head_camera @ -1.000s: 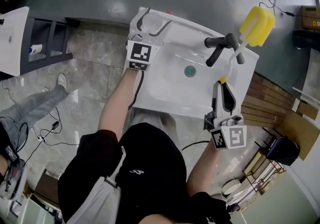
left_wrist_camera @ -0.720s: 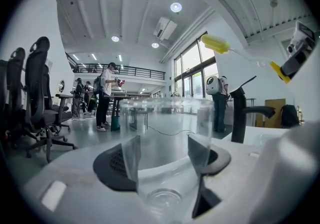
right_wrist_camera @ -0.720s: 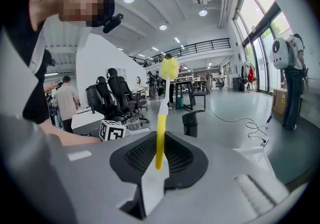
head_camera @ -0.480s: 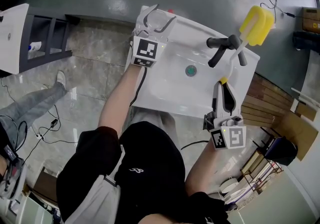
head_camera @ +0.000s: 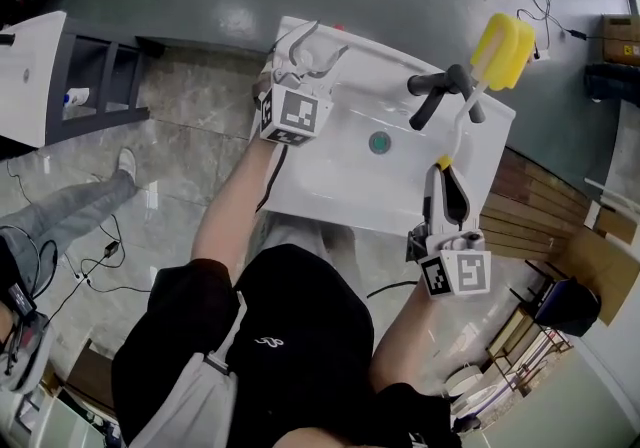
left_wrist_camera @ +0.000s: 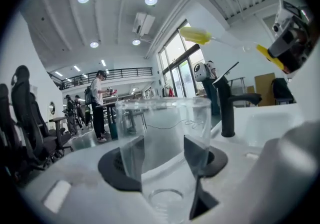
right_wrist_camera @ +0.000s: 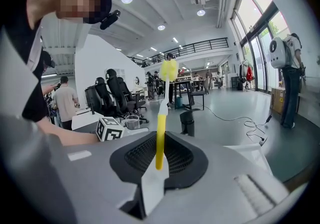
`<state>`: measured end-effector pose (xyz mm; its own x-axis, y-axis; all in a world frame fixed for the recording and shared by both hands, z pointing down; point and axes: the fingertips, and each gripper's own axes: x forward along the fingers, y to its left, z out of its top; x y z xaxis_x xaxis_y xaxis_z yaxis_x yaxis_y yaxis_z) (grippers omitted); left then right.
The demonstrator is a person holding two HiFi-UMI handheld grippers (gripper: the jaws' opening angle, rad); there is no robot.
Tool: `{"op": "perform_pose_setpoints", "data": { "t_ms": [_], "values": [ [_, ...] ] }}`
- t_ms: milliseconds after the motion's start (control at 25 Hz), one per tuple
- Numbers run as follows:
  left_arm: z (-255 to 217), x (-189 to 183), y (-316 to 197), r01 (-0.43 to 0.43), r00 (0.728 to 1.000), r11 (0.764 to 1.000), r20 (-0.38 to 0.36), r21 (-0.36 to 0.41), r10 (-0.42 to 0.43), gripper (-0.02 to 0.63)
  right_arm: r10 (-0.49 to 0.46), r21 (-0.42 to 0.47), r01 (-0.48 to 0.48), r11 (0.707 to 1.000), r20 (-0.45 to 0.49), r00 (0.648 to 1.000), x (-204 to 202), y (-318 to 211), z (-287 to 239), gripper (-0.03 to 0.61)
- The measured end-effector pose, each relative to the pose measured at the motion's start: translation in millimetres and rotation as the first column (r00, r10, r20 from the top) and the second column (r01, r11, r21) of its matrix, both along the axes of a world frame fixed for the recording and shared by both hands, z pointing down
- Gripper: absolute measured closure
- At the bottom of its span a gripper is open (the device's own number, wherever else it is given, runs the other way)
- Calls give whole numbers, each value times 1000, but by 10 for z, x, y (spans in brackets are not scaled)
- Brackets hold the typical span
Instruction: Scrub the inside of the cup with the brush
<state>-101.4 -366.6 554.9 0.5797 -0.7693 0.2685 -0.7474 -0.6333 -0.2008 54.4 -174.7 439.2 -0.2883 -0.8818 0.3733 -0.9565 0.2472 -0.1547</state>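
As the left gripper (head_camera: 318,41) takes hold, its jaws have just been closing. A clear plastic tumbler, the cup (left_wrist_camera: 165,138), stands upright between them, and the pads bear on its two sides. Cannot tell whether its base rests on the rim of the white ceramic basin (head_camera: 340,171).

To the right of that gripper is a black lever faucet (head_camera: 440,91), near the basin's far edge.

Further right is the brush (head_camera: 503,51), a yellow sponge head on a pale stem with a yellow handle end. It sticks out ahead of the right gripper (head_camera: 447,181). That gripper's jaws are clenched on the handle end. The sponge head hangs past the faucet, well apart from the cup.

Step in hand, as I judge it: securing the cup. Scrubbing is not begun and the cup's inside is untouched.

Next move likely calls for:
- swinging the sponge head leftward, clear of the faucet
- lining it up with the cup's open mouth
- keeping the left grip firm against the push

Count:
- one cup
- one brush
- one faucet
- one basin
- two grippers
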Motion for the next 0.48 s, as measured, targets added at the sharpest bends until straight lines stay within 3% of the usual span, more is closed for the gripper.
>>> {"op": "perform_pose_setpoints", "data": {
  "t_ms": [200,280,480],
  "values": [
    [-292,-13,222,-25,989,997,147,76,14,345,-49,19,49,999,7,999,37,62,-25,531],
    [-355,-7,330,-46,973,993,232,110,20,345,-68,29,67,997,13,998,67,106,-18,531],
    [-449,-56,697,-65,932,989,361,133,13,345,-115,29,114,993,32,993,141,272,87,531]
  ]
}}
